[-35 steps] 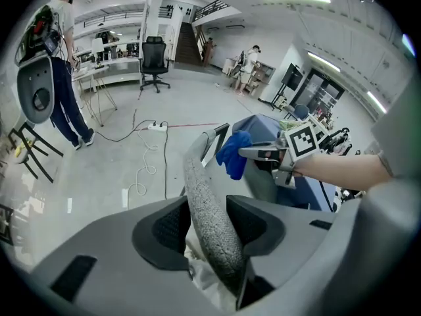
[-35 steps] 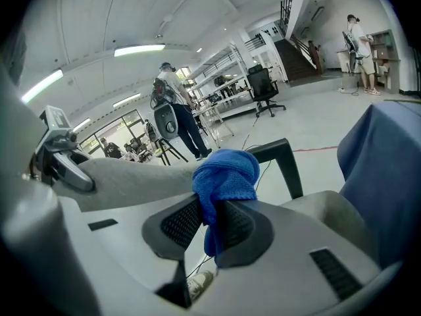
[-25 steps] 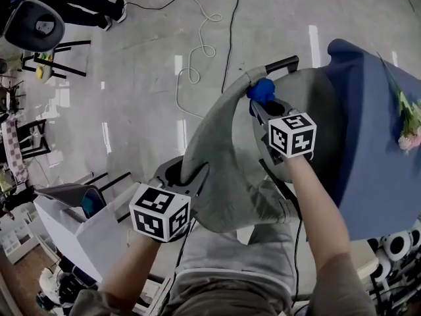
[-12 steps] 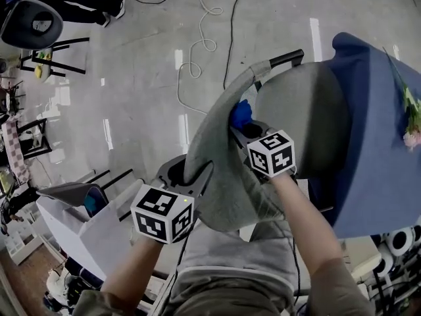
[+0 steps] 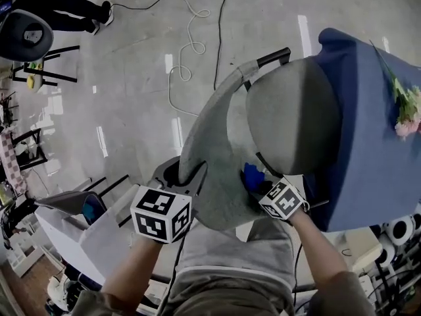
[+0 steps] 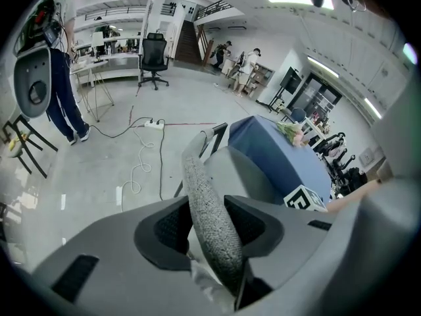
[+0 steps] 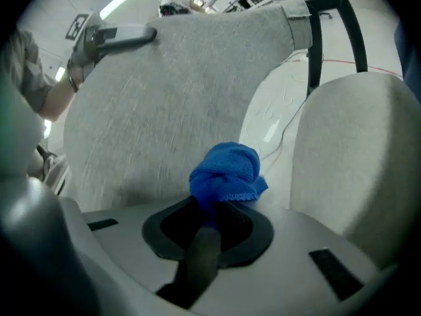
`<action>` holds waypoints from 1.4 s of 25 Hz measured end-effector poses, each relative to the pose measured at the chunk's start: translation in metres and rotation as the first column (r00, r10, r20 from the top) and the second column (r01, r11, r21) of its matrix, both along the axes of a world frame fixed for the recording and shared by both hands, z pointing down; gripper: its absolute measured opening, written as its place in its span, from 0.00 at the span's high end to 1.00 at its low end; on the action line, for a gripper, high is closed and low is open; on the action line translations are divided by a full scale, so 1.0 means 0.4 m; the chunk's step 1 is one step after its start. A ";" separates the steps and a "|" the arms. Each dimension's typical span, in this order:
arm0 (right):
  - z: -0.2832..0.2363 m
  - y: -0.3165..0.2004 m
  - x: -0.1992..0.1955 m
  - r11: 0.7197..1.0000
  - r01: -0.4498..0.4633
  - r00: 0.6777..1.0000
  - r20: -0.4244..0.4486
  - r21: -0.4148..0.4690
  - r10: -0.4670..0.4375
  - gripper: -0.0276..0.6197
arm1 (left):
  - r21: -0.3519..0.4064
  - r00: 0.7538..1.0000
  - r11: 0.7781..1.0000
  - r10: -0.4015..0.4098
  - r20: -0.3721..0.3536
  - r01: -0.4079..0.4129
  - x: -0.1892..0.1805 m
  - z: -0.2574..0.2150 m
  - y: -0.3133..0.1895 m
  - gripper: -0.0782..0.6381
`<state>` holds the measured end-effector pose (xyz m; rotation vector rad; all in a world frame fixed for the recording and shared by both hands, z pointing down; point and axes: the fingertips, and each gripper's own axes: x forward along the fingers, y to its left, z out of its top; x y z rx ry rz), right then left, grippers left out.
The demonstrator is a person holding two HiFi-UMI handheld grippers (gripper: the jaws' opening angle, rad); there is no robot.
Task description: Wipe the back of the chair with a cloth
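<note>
I am clamping the left gripper (image 5: 185, 175) on the upper rim of the grey chair back (image 5: 210, 127), low in the middle of the head view. In the left gripper view its jaws are standing partly apart, with the thick padded edge filling the gap between them and running away toward the top of the frame.

I am holding the right gripper (image 5: 255, 184) just right of that, in the lower middle of the head view. Its jaws are pinched narrow on a bunched blue cloth (image 7: 227, 170), which is sticking out past the tips. The cloth is sitting low on the face of the chair back that looks toward the seat (image 5: 296, 117), near the gap between the two. It is lying right at the fabric, but I cannot tell whether it is pressing on it.

A table under a blue cover (image 5: 368, 150) is standing at the right edge of the head view, touching or just beside the seat, with a spray of flowers (image 5: 406, 107) lying on it. A white cable (image 5: 187, 41) is looping across the floor at the upper middle.
</note>
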<state>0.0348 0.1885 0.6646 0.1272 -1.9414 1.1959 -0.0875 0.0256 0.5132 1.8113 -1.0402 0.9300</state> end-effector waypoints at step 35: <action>-0.077 -0.638 -0.191 0.841 -0.479 0.877 0.156 0.250 0.454 0.85 | 0.005 0.998 1.000 -0.017 -0.058 0.018 0.011 0.001 -0.003 0.66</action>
